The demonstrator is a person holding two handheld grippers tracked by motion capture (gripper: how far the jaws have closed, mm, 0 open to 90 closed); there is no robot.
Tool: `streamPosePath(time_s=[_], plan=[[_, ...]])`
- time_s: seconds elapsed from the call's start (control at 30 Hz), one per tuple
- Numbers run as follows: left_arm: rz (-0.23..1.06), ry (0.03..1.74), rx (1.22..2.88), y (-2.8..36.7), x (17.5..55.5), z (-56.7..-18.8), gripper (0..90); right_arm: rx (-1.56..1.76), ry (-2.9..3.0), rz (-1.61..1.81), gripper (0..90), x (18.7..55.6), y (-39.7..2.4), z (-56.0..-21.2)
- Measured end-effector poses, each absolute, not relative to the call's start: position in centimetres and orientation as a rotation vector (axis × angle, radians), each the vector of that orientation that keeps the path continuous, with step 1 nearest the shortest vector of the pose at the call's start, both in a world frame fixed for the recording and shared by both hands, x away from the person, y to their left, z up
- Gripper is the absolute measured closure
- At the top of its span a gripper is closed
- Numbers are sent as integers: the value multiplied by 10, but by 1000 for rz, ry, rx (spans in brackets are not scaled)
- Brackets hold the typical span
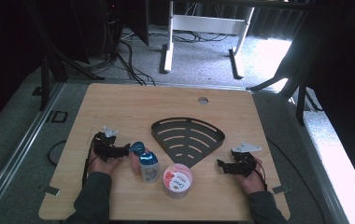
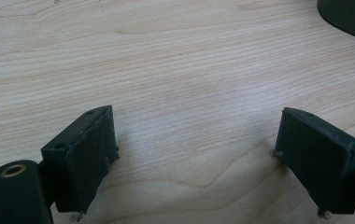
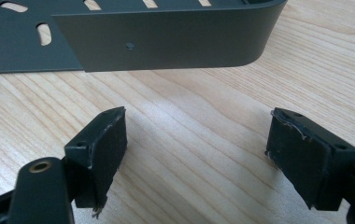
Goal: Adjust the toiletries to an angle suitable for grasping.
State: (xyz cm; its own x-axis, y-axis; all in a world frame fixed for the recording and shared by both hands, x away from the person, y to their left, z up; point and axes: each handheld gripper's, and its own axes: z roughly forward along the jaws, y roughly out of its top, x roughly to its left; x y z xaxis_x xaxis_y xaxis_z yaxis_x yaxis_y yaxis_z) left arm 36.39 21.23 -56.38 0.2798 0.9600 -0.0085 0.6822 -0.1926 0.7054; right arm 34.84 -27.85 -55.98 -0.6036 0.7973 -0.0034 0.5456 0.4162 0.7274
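**Both grippers rest open on the table, nothing picked up yet**

A wooden table [image 1: 119,102] is seen from above. A person's forearms come in from the bottom edge, each hand holding a two-jaw gripper. The left gripper [image 1: 125,150] lies at the left, its jaws spread wide with only bare wood between them. It points toward a small clear bottle with a blue cap [image 1: 148,166], which lies just beside its tips; whether they touch cannot be told. The right gripper [image 1: 221,164] rests at the right, its jaws also spread and empty.

Between the hands, near the front edge, stands a round pink-and-white tub [image 1: 177,180] with a printed lid. The lid is on, so what is inside stays hidden. The bottle's contents cannot be made out either.

Beyond these, at the table's middle, sits a dark fan-shaped metal rack [image 1: 187,136] with curved slots and a raised rim. Nothing lies in it. In the right gripper view its rim [image 3: 166,42] stands close ahead of the open jaws.

This looks like the starting step, before any grasp. The next move likely calls for the left gripper to close on the bottle, probably to carry it to the rack.
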Motion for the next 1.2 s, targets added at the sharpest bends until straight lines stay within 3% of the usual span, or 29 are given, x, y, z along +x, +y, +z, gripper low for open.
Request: streamPosePath(time_s=[0.5,0.6,0.67,0.73,1.03,1.2], plan=[[603,1486,1944,211,364,-564,122,1178,2309,993,208,346,-277,-560],[603,1488,1944,211,364,-564,123,1179,2305,996,257,344,-277,-559],[602,1486,1947,210,364,-564,123,1179,2306,986,426,340,-276,-556],[603,1484,1945,211,364,-564,123,1181,2305,980,507,337,-275,-555],[601,1475,1950,210,362,-564,129,1084,2333,1000,594,317,-263,-547],[607,1470,1940,210,358,-563,189,1028,2361,1062,625,304,-251,-543]])
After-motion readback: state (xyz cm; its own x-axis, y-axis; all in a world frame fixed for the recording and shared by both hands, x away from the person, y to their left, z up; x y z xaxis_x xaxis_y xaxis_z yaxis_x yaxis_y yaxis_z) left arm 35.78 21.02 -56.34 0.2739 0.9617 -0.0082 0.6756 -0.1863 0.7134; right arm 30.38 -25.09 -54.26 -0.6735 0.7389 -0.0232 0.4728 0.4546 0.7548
